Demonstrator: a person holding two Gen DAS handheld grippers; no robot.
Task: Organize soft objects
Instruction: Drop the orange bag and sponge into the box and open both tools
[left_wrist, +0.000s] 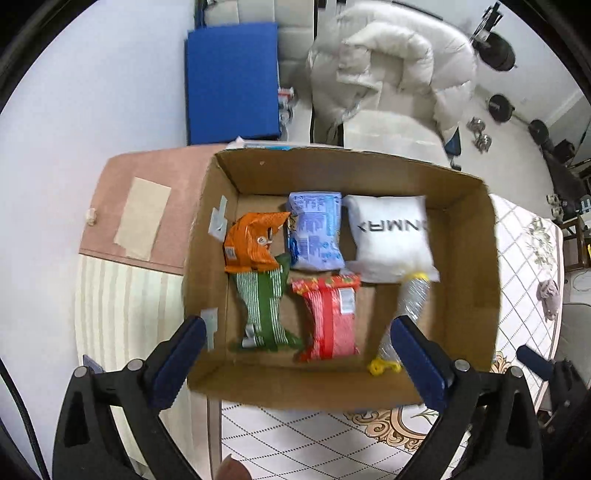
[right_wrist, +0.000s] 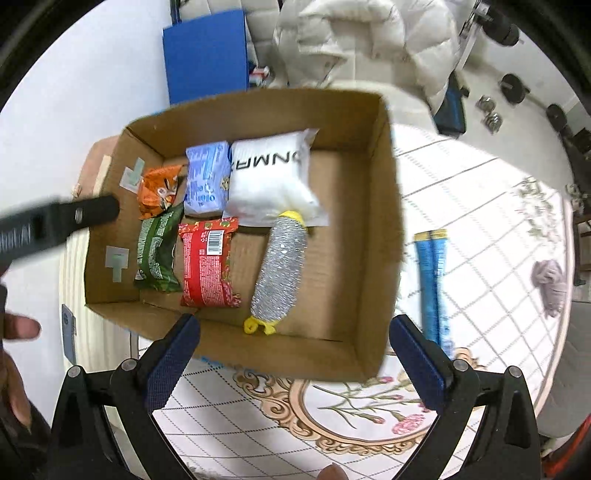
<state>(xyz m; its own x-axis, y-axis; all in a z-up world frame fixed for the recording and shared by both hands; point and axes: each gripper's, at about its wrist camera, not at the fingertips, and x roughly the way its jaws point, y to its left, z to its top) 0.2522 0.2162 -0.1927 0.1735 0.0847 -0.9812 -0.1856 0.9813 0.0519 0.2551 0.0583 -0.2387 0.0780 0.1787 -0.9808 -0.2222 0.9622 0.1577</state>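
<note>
A cardboard box (right_wrist: 384, 236) sits on a patterned tablecloth (right_wrist: 480, 229), and the soft goods lie flat on its floor. In the far row, from the left wall: an orange packet (right_wrist: 159, 188), a light blue packet (right_wrist: 205, 177) and a white pillow pack (right_wrist: 269, 177), each touching the next. In the near row a green striped packet (right_wrist: 157, 251) and a red packet (right_wrist: 207, 266) lie with their long axes running from the near wall to the far wall. Just right of them a silver mesh roll (right_wrist: 279, 269) with yellow ends lies on the same line, tilted slightly, its far end touching the white pillow pack. The box floor to the right of the roll is bare up to the right wall. Two blue tubes (right_wrist: 430, 280) lie on the cloth outside that wall. The left gripper (left_wrist: 299, 354) and the right gripper (right_wrist: 295, 354) both hover above the near wall, jaws spread wide with nothing between them.
</note>
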